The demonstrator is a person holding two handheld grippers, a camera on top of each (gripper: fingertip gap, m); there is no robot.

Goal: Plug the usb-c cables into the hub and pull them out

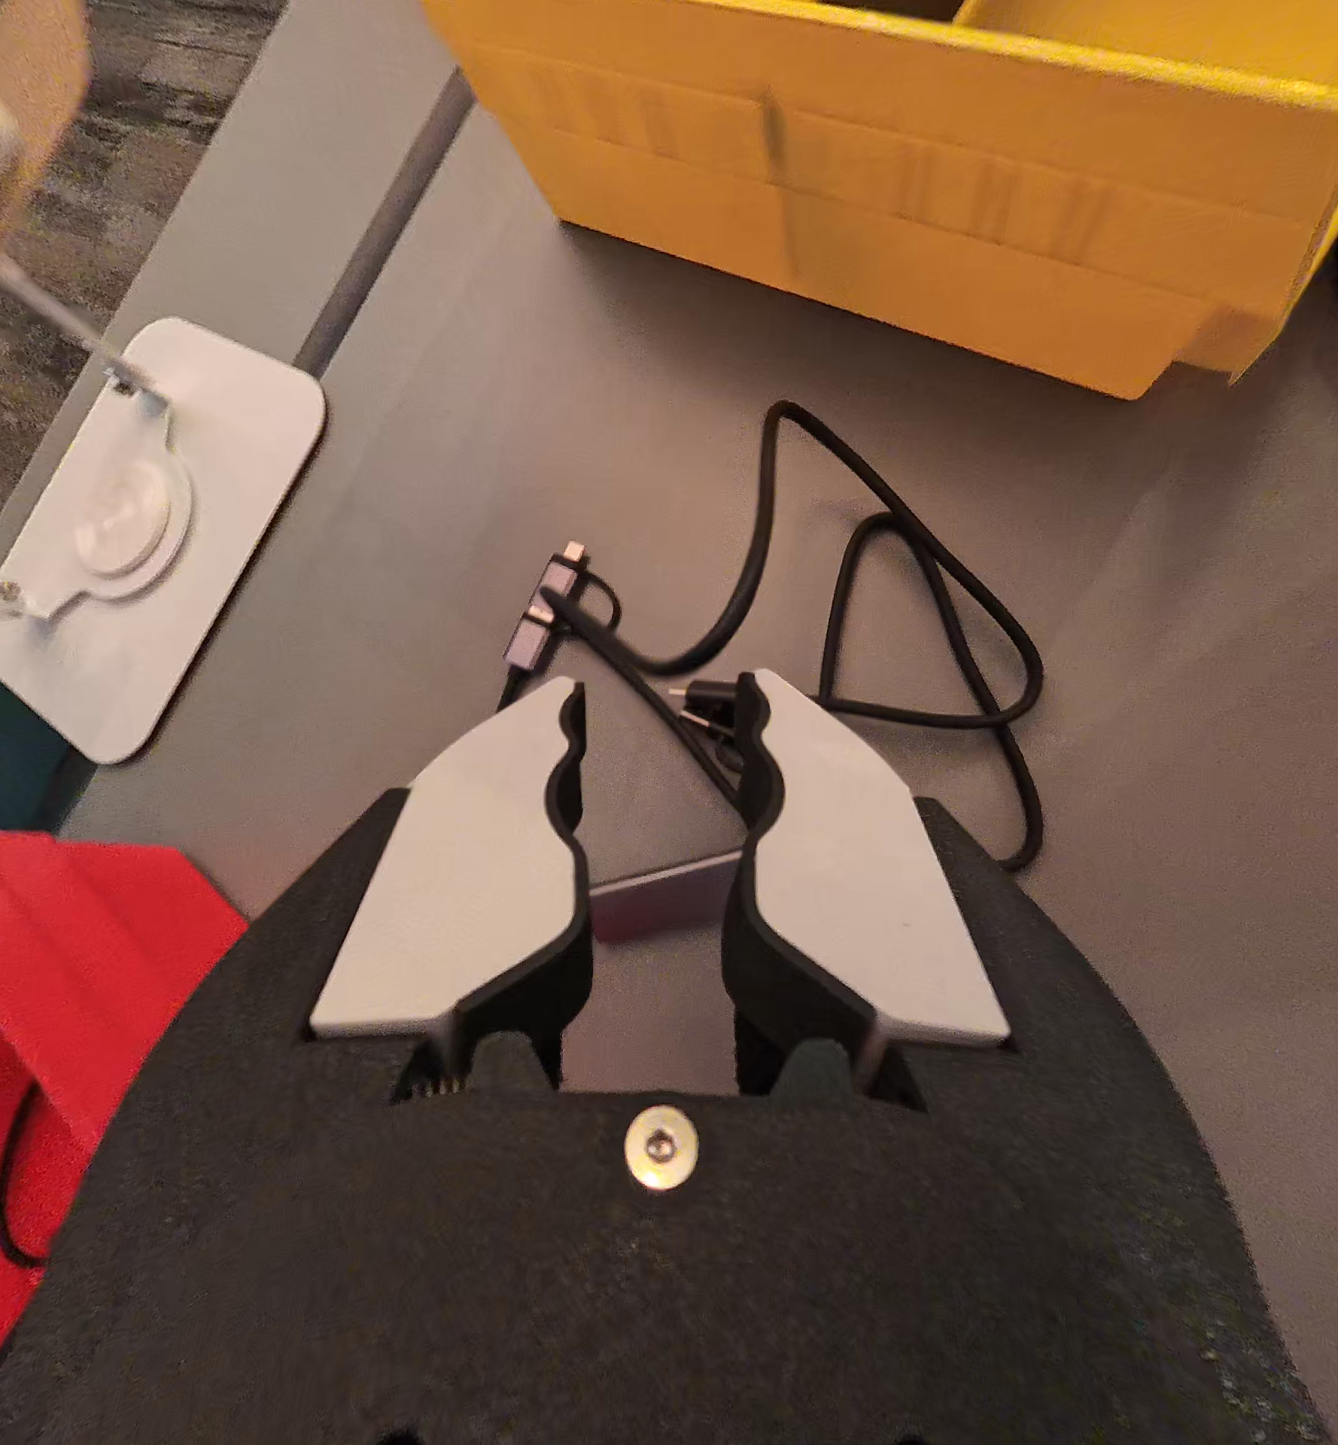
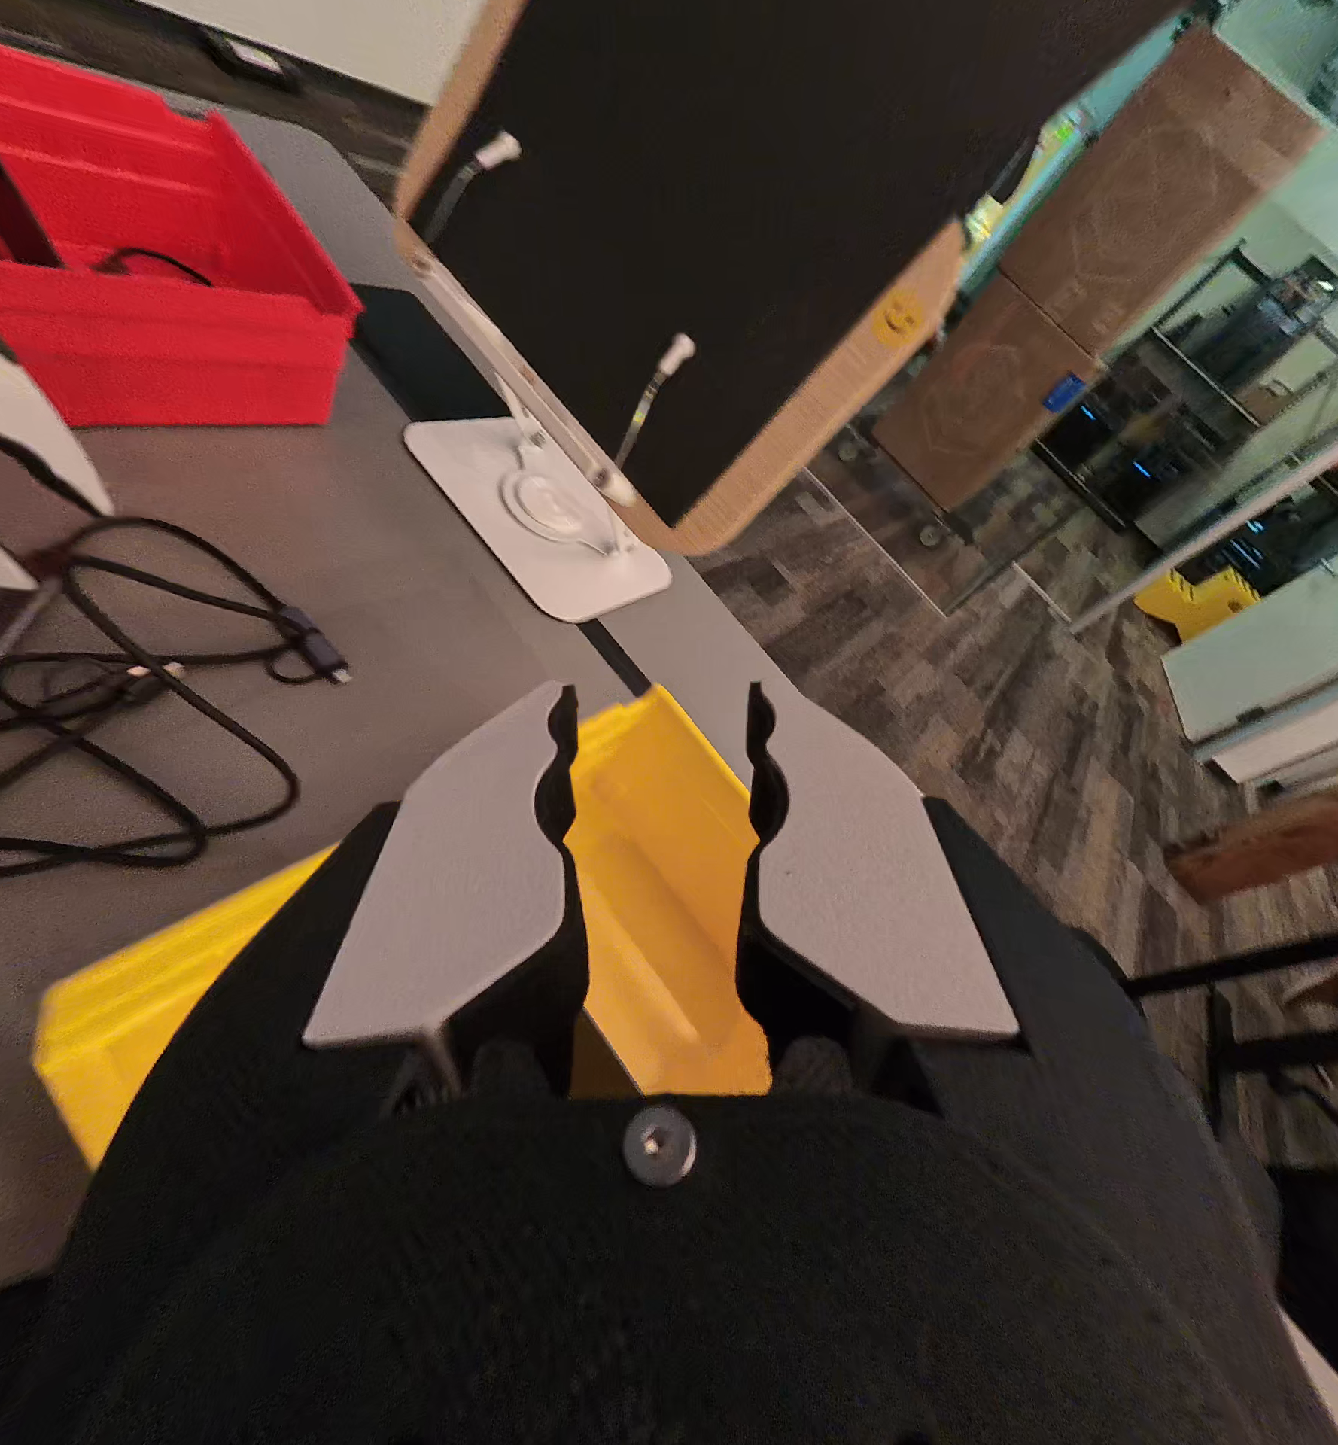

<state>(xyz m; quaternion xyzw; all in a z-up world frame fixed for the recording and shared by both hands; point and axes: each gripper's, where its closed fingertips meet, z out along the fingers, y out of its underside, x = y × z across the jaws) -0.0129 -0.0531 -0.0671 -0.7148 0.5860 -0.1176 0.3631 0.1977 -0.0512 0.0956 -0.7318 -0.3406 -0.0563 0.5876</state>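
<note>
A flat grey hub lies on the grey table between the fingers of my left gripper, which is open and straddles it; I cannot tell if the pads touch it. Black cables lie looped to the right. Two grey USB-C plugs lie loose just beyond the left fingertip. A black plug sits by the right fingertip. My right gripper is open and empty above a yellow bin. The cables and a grey plug show at the left of the right wrist view.
A yellow bin stands beyond the cables. A red bin is at the near left and also shows in the right wrist view. A white stand base sits at the table's left edge, holding a dark panel. Carpeted floor lies beyond. Spacing between my two grippers at the tips: around 25 centimeters. My left gripper's tips are some 12 centimeters from the grey plug. The left camera catches it too, in the left wrist view.
</note>
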